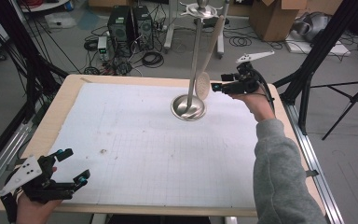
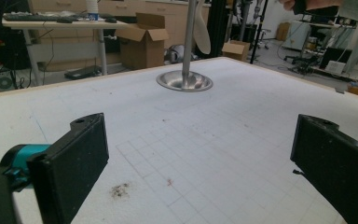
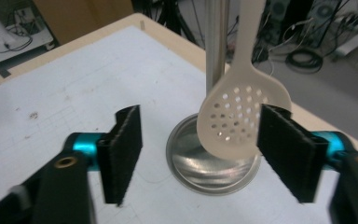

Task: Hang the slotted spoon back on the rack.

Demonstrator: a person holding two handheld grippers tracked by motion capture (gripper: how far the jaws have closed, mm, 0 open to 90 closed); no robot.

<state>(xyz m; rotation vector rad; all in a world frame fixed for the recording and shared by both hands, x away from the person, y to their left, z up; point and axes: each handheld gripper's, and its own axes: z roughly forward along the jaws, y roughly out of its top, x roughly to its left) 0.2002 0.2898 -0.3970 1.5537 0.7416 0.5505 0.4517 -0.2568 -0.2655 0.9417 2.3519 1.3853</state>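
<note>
A metal utensil stand [image 1: 195,56] rises from a round steel base [image 1: 188,108] at the back middle of the table. A cream slotted spoon [image 1: 202,85] hangs from the stand's top, its perforated bowl low beside the pole [image 3: 216,46]. My right gripper [image 1: 216,87] is open just right of the spoon; in the right gripper view the spoon bowl [image 3: 240,119] hangs between the two jaws, touching neither. My left gripper [image 1: 74,165] is open at the front left corner, with nothing between its jaws. The stand base [image 2: 184,81] and the spoon [image 2: 202,32] lie far ahead of it.
A white gridded sheet [image 1: 144,149] covers the wooden table [image 1: 65,95]. Beyond the table, computer towers [image 1: 130,25], cables and cardboard boxes [image 1: 272,16] sit on the floor. Black tripod legs [image 1: 349,105] stand to the right. A dark smudge [image 2: 119,189] marks the sheet.
</note>
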